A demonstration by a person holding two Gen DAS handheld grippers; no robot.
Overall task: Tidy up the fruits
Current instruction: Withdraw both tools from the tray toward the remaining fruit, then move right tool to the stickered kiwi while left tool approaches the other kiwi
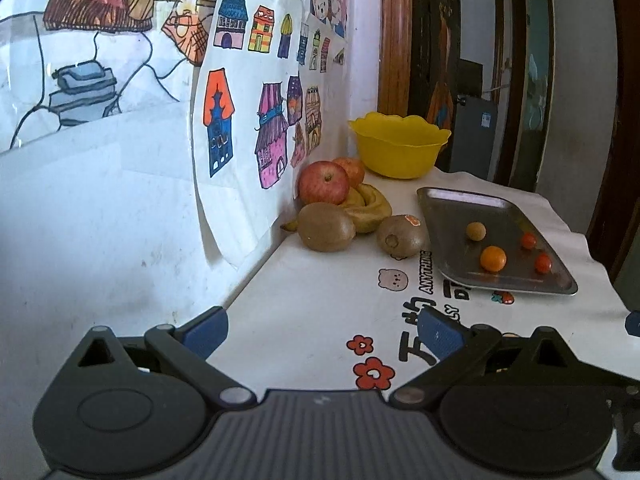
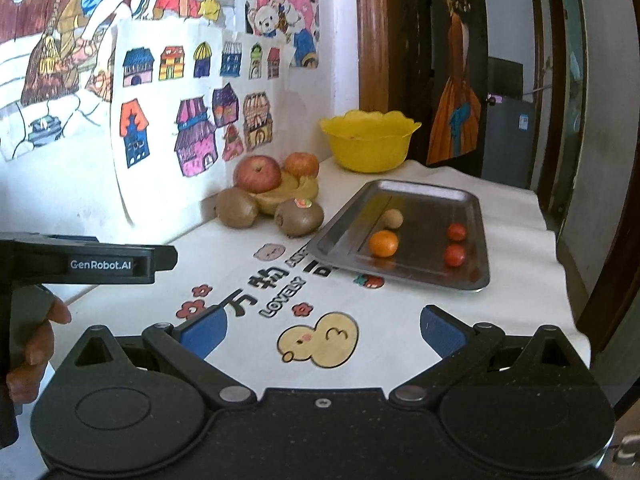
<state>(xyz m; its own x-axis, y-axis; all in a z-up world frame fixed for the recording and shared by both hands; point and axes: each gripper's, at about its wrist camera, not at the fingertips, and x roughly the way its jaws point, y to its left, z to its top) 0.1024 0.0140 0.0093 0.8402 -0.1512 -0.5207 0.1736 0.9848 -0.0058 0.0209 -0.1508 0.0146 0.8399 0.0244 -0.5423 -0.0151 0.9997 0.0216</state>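
Two red apples [image 1: 323, 182] [image 2: 257, 173], a banana [image 1: 370, 208] and two brown kiwis [image 1: 326, 227] [image 2: 299, 217] lie piled against the wall. A steel tray [image 1: 452, 208] [image 2: 348, 236] holds a small orange [image 1: 493, 258] [image 2: 383, 243], a tan round fruit [image 1: 475, 231] and two small red fruits [image 1: 543, 263] [image 2: 455, 255]. A yellow bowl [image 1: 398, 145] [image 2: 368, 140] stands behind. My left gripper [image 1: 322, 332] is open and empty, short of the kiwis. My right gripper [image 2: 322, 330] is open and empty, short of the tray.
A white cloth with cartoon prints [image 2: 316, 340] covers the table. Drawings hang on the wall at the left [image 1: 248, 120]. The left gripper's body and the hand holding it show at the left of the right wrist view [image 2: 80, 264]. A doorway lies beyond the table's far right edge.
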